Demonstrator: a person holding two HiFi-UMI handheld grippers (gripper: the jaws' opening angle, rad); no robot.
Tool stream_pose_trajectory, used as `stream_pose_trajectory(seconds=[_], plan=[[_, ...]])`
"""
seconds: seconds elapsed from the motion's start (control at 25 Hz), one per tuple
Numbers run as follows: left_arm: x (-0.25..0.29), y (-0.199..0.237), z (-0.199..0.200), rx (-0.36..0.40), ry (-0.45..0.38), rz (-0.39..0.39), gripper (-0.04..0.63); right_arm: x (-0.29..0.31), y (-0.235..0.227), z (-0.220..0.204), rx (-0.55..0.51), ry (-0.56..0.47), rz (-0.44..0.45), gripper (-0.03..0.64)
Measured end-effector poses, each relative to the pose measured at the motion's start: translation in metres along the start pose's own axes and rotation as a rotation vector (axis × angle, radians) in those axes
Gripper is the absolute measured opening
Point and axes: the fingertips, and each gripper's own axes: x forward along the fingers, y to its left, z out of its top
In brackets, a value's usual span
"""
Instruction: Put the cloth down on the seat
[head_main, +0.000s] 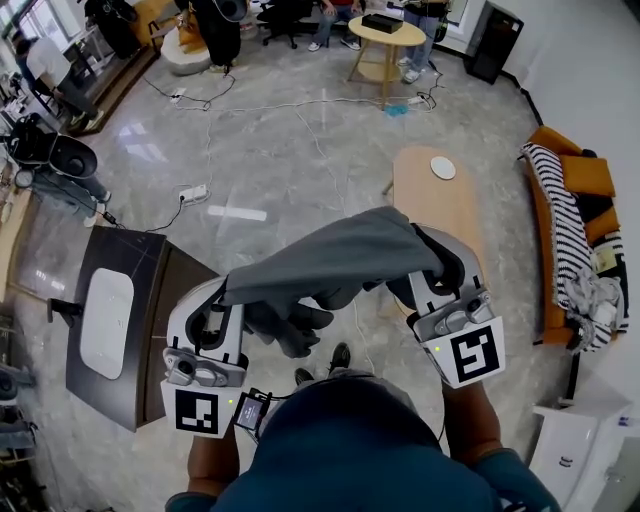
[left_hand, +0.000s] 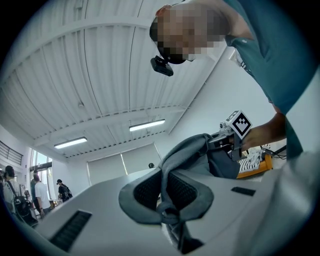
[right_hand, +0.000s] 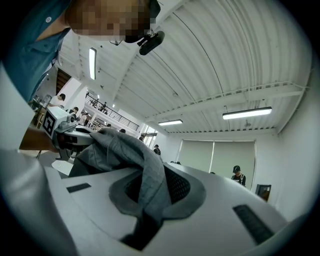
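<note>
We hold the grey cloth (head_main: 330, 255) stretched. Our left gripper (head_main: 226, 295) clamps its left end — our right gripper (head_main: 432, 265) its right end.

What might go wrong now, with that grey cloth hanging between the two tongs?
The left tongs and right tongs each pinch only a bunched bit of the grey cloth; one end might slip free. Its slack middle sags and could snag. Cables cross the floor, a possible trip hazard.
</note>
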Motion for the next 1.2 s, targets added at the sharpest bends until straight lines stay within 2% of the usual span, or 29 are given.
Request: stream_pose_trajectory(seconds=[0.36, 0.44, 0.6, 0.68, 0.84, 1.2], plan=[[-0.040, -0.013, 0.011, -0.007, -0.030, -0.022, 0.023, -0.031, 0.029, 0.018, -0.029, 0.023, -0.012, 0.040], [-0.046, -0.017, 0.013, -0.009, -0.026, -0.012, 0.024, -0.037, 0.032, 0.019, 0.000, 0.026, -0.010, 0.040], [-0.048, -0.029, 0.021, 0.003, -0.012, 0.017, 0.025, -0.044, 0.026, 0.027, -0.032, -0.042, 0.030, 0.040], [-0.044, -0.040, 0.027, 0.024, 0.003, 0.028, 0.023, -0.051, 0.018, 0.019, 0.019, -0.017, 0.036, 0.040], [-0.037, -0.063, 0.034, 0.022, 0.051, 0.089, 0.023, -0.067, 0.000, 0.009, 0.077, -0.001, 0.088, 0.040], [-0.014, -0.131, 0.052, 0.049, 0.104, 0.210, 0.025, -0.109, -0.046, -0.012, 0.082, -0.023, 0.216, 0.040]])
